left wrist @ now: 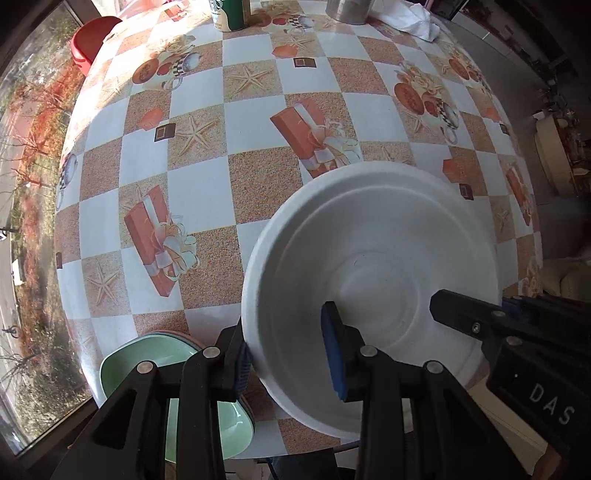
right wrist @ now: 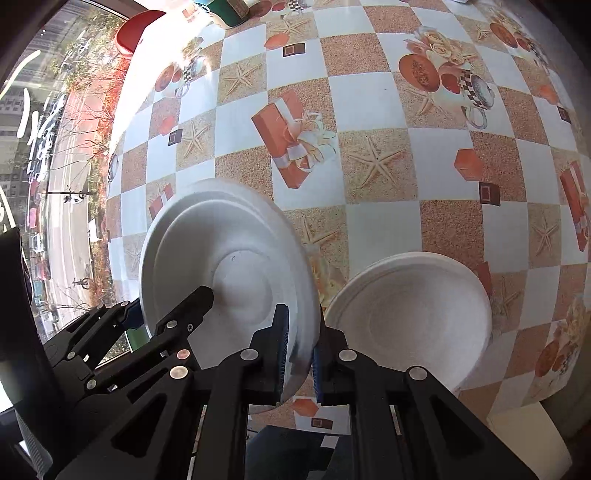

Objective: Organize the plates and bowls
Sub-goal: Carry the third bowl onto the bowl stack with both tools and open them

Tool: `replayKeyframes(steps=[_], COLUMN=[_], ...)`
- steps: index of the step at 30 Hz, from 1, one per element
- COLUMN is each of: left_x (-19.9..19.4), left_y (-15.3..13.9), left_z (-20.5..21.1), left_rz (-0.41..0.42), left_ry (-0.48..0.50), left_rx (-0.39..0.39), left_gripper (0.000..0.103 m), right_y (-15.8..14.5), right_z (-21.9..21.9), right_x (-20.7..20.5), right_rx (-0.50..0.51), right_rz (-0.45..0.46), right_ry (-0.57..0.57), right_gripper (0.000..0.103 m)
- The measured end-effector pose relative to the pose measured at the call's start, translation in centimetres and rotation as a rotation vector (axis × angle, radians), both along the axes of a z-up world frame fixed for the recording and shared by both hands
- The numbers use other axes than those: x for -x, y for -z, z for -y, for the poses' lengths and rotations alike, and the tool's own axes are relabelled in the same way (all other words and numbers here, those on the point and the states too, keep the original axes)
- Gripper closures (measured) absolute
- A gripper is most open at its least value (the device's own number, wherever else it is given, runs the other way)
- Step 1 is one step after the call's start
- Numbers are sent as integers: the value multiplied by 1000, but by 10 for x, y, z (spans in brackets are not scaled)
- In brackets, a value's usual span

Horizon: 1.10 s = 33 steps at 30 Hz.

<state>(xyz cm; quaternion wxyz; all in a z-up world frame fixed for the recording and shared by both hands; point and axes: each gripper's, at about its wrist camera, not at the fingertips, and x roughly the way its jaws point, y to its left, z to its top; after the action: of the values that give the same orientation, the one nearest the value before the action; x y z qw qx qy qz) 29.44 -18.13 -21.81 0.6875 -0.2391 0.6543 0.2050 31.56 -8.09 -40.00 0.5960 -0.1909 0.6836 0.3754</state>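
Note:
A white foam bowl (left wrist: 373, 243) is held tilted above the near part of the table, with both grippers on its rim. My left gripper (left wrist: 291, 354) is shut on its left rim. My right gripper (right wrist: 297, 354) is shut on the same bowl (right wrist: 229, 266) at its right rim, and shows in the left wrist view (left wrist: 469, 317) at the bowl's right edge. A second white foam bowl (right wrist: 410, 314) rests on the table just right of the right gripper. Stacked green bowls (left wrist: 147, 362) sit at the near left table edge, below the left gripper.
The table (left wrist: 258, 122) carries a checkered cloth with gift and starfish prints. A green cup (left wrist: 231, 14), a metal container (left wrist: 349, 11) and a white tissue (left wrist: 410, 18) stand at the far side. A red stool (left wrist: 90, 37) is beyond the far left edge. Windows run along the left.

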Motion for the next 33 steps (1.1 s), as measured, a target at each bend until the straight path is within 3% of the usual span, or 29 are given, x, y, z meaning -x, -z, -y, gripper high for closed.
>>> replayKeyframes(steps=[3, 7, 15, 17, 19, 21, 24, 25, 26, 27, 29, 32, 33], left_x=[-27, -49, -69, -69, -70, -64, -58, -55, -51, -47, -42, -35, -33], left_y=[-5, 2, 17, 18, 20, 15, 9, 8, 5, 3, 1, 3, 3], left_z=[-6, 16, 43, 45, 44, 40, 34, 31, 28, 26, 22, 18, 17], left_rz=[-2, -13, -42, -50, -58, -50, -51, -55, -55, -53, -46, -52, -55], left_ry=[69, 154, 252, 258, 262, 261, 258, 257, 252, 245, 233, 210, 202], left_rx=[11, 15, 27, 31, 22, -5, -19, -11, -5, -5, 0, 18, 16], left_gripper=[66, 66, 65, 61, 48, 26, 22, 22, 22, 20, 19, 1, 0], right_y=[3, 8, 25, 31, 32, 34, 37, 37, 35, 25, 20, 19, 17], right_z=[20, 49, 90, 93, 98, 99, 106, 108, 109, 123, 126, 133, 133], right_x=[-4, -17, -41, -44, -45, -47, -50, -52, -53, -60, -62, -66, -63], right_rx=[11, 38, 90, 96, 97, 106, 111, 111, 106, 92, 86, 87, 89], right_rz=[8, 13, 18, 14, 16, 34, 45, 48, 60, 80, 101, 100, 95], right_ry=[47, 120, 209, 215, 213, 205, 198, 202, 209, 215, 210, 231, 242], right_gripper=[89, 89, 89, 89, 89, 89, 87, 65, 28, 15, 13, 13, 13])
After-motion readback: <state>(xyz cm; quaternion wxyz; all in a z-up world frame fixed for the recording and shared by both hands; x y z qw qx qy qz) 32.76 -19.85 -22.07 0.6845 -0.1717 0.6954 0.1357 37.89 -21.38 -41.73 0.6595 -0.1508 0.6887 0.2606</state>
